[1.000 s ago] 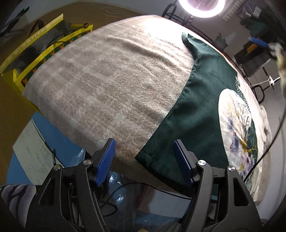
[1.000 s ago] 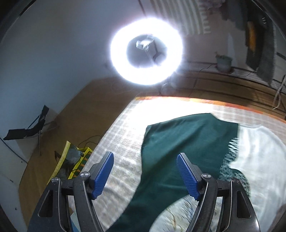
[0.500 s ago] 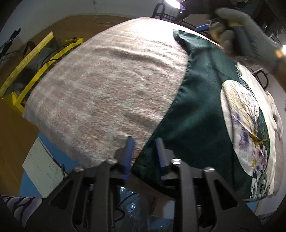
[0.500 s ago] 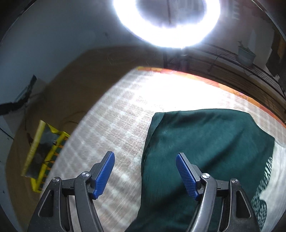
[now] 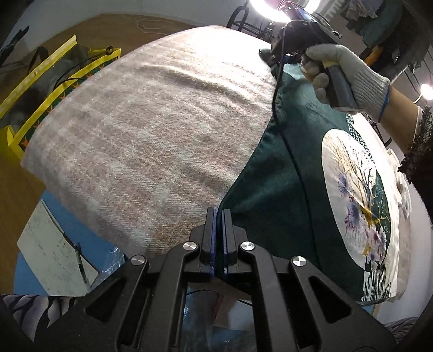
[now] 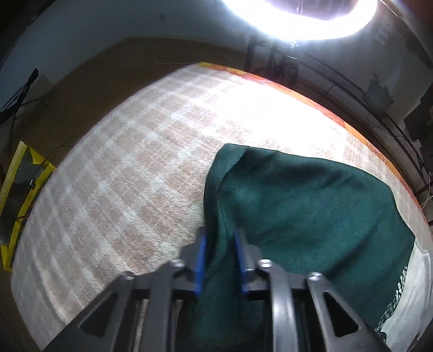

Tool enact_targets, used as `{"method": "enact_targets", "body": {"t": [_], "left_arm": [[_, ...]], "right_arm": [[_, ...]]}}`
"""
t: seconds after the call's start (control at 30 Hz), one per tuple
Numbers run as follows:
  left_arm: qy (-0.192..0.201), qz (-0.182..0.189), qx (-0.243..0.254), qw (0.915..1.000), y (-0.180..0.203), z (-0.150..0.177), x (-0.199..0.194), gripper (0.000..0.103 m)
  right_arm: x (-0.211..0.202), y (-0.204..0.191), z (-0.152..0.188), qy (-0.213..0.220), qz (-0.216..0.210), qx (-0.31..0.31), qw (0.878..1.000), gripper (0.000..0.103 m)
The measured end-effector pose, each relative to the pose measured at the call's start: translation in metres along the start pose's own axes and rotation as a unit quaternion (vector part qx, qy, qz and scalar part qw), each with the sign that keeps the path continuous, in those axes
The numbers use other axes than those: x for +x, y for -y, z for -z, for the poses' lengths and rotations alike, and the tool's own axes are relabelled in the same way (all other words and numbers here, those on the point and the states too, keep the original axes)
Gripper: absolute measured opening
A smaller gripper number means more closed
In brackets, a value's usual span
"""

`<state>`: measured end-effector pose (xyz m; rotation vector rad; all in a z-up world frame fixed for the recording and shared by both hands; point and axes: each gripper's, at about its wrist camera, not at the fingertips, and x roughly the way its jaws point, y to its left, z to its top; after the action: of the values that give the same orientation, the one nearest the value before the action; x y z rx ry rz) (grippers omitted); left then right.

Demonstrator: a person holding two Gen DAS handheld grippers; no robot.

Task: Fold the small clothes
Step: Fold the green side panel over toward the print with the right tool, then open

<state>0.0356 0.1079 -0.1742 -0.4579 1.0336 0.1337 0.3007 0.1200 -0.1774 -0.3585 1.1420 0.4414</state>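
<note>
With both grippers, left and right, just clamped on the shirt's left edge (one per corner), its body stretches rightward.

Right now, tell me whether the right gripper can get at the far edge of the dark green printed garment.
Probably yes: the right gripper already has the dark green printed garment gathered between its just-closing jaws, and nothing covers that edge on the plaid blanket.

A pale checked blanket is covering the table. A ring light is glaring beyond its far edge. A yellow-trimmed bag is sitting on the floor, and a paper sheet is lying on blue.
</note>
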Motion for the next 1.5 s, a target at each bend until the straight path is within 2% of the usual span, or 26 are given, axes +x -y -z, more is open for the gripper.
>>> {"method": "enact_targets", "body": {"t": [0.1,0.13,0.17,0.2,0.27,0.3,0.33,0.37,0.5,0.67,0.83,0.9,1.17,1.33,1.5], "left_arm": [[0.006,0.005,-0.008,0.9999,-0.004,-0.002,-0.004,0.003],[0.002,0.005,-0.012,0.9999,-0.005,-0.002,-0.003,0.011],[-0.001,0.004,-0.016,0.9999,-0.007,-0.001,-0.002,0.027],[-0.005,0.004,-0.019,0.9998,-0.009,0.000,0.000,0.034],[-0.001,0.004,-0.019,0.9998,-0.010,0.001,0.001,0.036],[0.000,-0.002,-0.011,0.9999,-0.007,0.001,0.001,0.036],[0.003,-0.016,0.004,0.9999,-0.003,0.002,0.002,0.025],[0.003,-0.022,0.013,0.9997,0.000,0.004,0.003,0.002],[0.002,0.004,0.024,0.9997,0.007,0.005,0.000,0.001],[0.026,0.032,0.057,0.9976,0.026,0.011,-0.018,0.000],[0.055,0.048,0.107,0.9916,0.053,0.019,-0.039,0.000],[0.057,0.067,0.114,0.9896,0.061,0.021,-0.046,0.000],[0.029,0.133,0.165,0.9769,0.117,0.041,-0.051,0.000],[0.003,0.160,0.207,0.9652,0.164,0.057,-0.043,0.000],[-0.026,0.172,0.229,0.9577,0.196,0.069,-0.027,0.000]], "right_arm": [[-0.007,0.012,0.001,0.009,0.001,0.017,1.000,0.003],[-0.010,0.016,0.002,0.011,0.000,0.022,1.000,0.003],[-0.011,0.017,0.002,0.013,-0.002,0.026,1.000,0.002],[-0.013,0.019,0.002,0.015,-0.003,0.028,0.999,0.002],[-0.018,0.022,0.001,0.025,-0.006,0.029,0.999,0.002],[-0.019,0.021,0.000,0.027,-0.009,0.030,0.999,0.002],[-0.022,0.023,0.000,0.032,-0.015,0.031,0.999,0.002],[-0.025,0.025,0.000,0.036,-0.019,0.034,0.999,0.002],[-0.036,0.035,0.002,0.048,-0.030,0.045,0.997,0.002],[-0.053,0.055,0.008,0.079,-0.055,0.066,0.993,0.002],[-0.072,0.094,0.027,0.100,-0.074,0.114,0.986,0.002],[-0.078,0.109,0.036,0.107,-0.075,0.130,0.983,0.002],[-0.097,0.177,0.085,0.114,-0.084,0.192,0.971,0.002],[-0.097,0.220,0.107,0.113,-0.075,0.225,0.965,0.002],[-0.086,0.253,0.120,0.108,-0.061,0.236,0.964,0.004]]}}
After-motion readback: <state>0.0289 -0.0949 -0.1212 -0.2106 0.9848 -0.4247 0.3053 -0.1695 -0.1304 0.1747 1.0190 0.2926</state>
